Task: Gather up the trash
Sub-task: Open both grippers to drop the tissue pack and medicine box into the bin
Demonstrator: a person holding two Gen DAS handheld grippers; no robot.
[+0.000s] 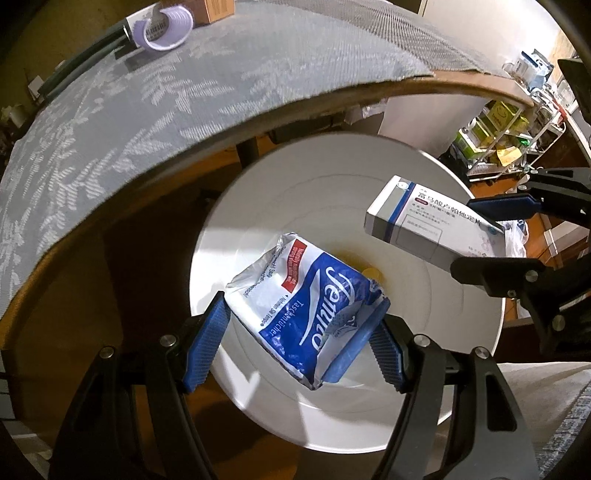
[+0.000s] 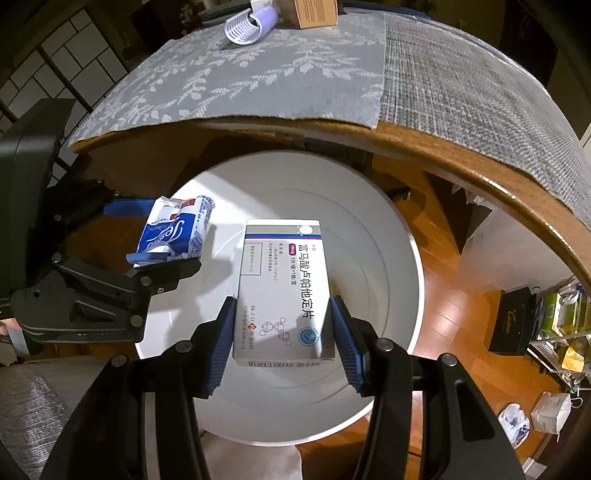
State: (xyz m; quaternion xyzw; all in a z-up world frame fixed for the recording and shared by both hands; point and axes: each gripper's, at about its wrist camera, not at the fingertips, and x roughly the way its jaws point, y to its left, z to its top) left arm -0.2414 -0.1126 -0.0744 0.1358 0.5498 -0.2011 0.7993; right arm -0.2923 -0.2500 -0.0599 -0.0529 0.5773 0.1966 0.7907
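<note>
My left gripper (image 1: 295, 343) is shut on a blue and white tissue packet (image 1: 306, 306) and holds it over the open white trash bin (image 1: 424, 325). My right gripper (image 2: 282, 341) is shut on a white medicine box (image 2: 282, 291) and holds it over the same bin (image 2: 388, 236). In the left wrist view the medicine box (image 1: 424, 221) and the right gripper (image 1: 495, 232) are at the right. In the right wrist view the tissue packet (image 2: 173, 230) and the left gripper (image 2: 147, 236) are at the left.
A table with a grey leaf-pattern cloth (image 1: 147, 110) stands just beyond the bin; the cloth (image 2: 258, 85) also shows in the right wrist view. On it lie a lilac hair roller (image 2: 251, 24) and a brown carton (image 2: 314, 13). Wooden floor (image 2: 461, 332) and shelves with clutter (image 2: 561, 325) lie at the right.
</note>
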